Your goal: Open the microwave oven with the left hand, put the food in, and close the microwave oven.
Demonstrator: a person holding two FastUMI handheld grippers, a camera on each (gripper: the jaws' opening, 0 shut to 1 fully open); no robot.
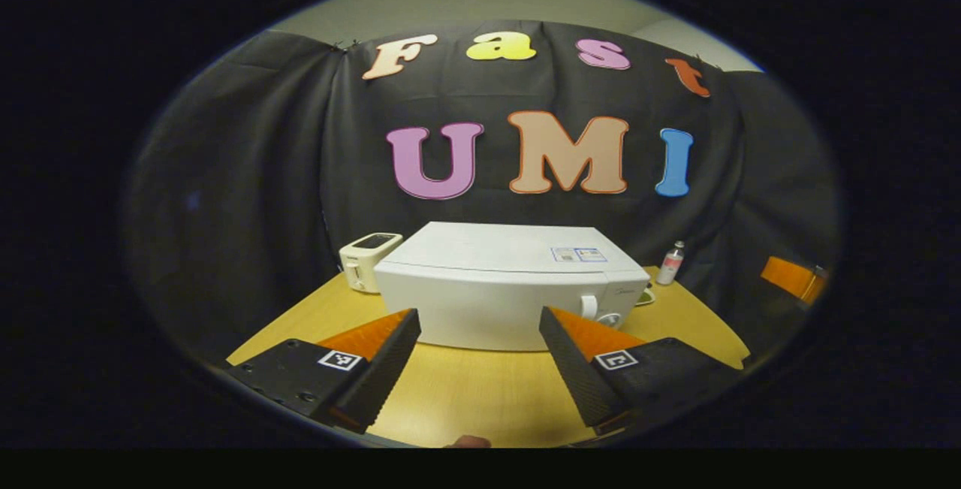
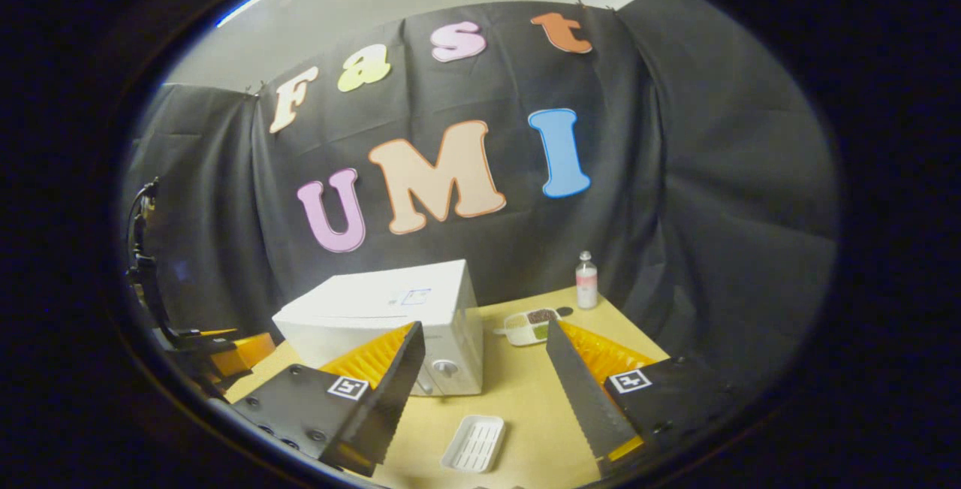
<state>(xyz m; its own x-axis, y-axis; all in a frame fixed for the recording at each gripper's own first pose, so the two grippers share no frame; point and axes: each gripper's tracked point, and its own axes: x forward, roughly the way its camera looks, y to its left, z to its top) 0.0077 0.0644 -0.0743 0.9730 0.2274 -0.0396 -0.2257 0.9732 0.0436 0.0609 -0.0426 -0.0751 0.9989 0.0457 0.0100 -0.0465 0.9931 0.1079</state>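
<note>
A white microwave oven (image 1: 495,286) stands shut in the middle of a wooden table (image 1: 465,399), with two knobs on the right of its front. My left gripper (image 1: 479,322) hovers open in front of its door, holding nothing. In the right gripper view the microwave oven (image 2: 390,324) sits to the left, and a food tray (image 2: 529,326) with several compartments lies just right of it. My right gripper (image 2: 484,339) is open and empty, above the table in front of the oven's right corner. The other gripper (image 2: 225,350) shows at the far left.
A small white toaster (image 1: 366,260) stands left of the microwave. A small bottle (image 2: 586,281) stands at the back right of the table. A white ridged lid or tray (image 2: 474,442) lies on the table near my right gripper.
</note>
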